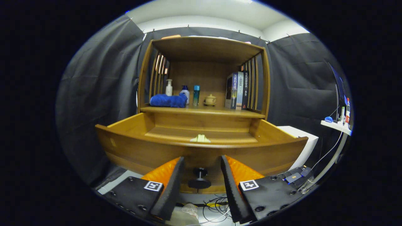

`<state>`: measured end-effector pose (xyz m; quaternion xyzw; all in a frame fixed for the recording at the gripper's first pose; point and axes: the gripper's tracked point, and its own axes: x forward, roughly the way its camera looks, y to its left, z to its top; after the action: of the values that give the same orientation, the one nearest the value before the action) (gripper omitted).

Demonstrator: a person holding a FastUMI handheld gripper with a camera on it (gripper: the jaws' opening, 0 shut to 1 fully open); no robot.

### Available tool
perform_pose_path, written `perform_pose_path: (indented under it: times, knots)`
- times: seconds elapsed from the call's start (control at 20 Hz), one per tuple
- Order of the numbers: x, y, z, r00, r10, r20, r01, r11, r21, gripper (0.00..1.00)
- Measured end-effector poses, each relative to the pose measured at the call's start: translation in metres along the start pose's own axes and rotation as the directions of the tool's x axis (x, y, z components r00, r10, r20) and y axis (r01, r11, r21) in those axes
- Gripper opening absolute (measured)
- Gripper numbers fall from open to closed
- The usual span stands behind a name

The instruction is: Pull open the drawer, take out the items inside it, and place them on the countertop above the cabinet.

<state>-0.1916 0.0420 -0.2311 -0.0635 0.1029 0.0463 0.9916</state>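
The wooden drawer [132, 147] stands pulled out toward me, its front panel just beyond my fingertips. A dark round knob [200, 178] on that panel sits in the gap between my two fingers, untouched by either. My gripper [201, 160] is open. Inside the drawer a small pale yellowish item [200, 138] lies on the floor near the front. Above the drawer runs the countertop [216, 112] of the cabinet.
On the countertop lie a folded blue towel [168, 100], a white pump bottle [169, 87], two more bottles [191, 95], a small teapot [210, 100] and a row of books [237, 90]. A white box [306, 141] stands right of the drawer. Cables [216, 207] lie on the floor below.
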Motion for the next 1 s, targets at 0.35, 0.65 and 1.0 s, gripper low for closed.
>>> perform_pose_path:
  times: [0.35, 0.65, 1.0]
  knots:
    - [0.013, -0.003, 0.079, 0.999, -0.013, 0.030, 0.008, 0.988, 0.152, 0.91]
    - [0.050, -0.001, 0.127, 1.000, 0.013, -0.001, -0.012, 0.980, 0.197, 0.98]
    - [0.100, 0.002, 0.134, 0.984, 0.046, -0.170, -0.022, 0.989, 0.145, 0.98]
